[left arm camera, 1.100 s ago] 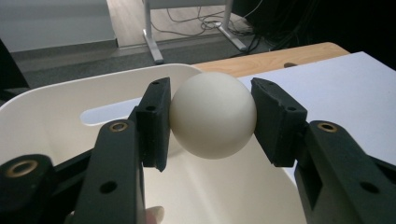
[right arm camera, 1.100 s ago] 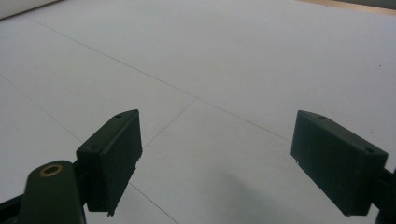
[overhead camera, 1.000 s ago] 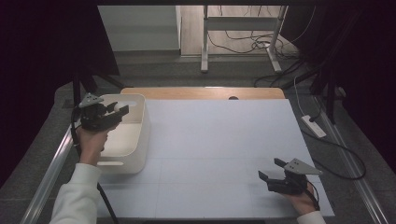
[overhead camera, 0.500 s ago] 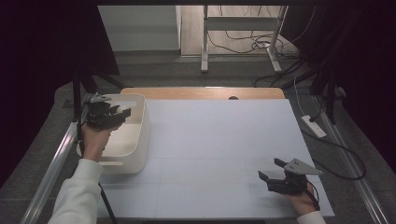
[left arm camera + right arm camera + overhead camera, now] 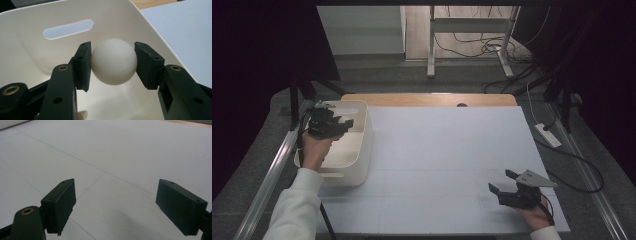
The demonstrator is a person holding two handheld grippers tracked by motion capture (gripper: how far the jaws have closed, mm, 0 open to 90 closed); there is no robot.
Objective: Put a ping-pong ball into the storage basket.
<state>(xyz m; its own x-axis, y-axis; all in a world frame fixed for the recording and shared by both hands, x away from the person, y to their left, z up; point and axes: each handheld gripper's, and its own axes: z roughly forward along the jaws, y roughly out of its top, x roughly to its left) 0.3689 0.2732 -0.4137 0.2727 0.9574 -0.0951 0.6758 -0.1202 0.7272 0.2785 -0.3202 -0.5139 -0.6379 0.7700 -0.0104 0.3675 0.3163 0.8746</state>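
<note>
My left gripper (image 5: 113,62) has its 2 jaws clamped on a white ball (image 5: 113,61), 1 pad pressing each side of it, and I hold it inside the white bin (image 5: 30,62), in front of the wall with the slot handle (image 5: 68,29). From the high view the left gripper (image 5: 343,123) sits over the bin (image 5: 362,150), which stands at the left edge of the white table (image 5: 447,150), its far end close to the wooden strip (image 5: 432,99) along the back. My right gripper (image 5: 499,187) rests low near the front right corner of the table, well apart from the bin, grey plate (image 5: 536,178) on top. In the right gripper view its 2 jaws stand wide apart with nothing between them, the right gripper (image 5: 115,205) looking across bare white surface crossed by thin seam lines (image 5: 87,163).
</note>
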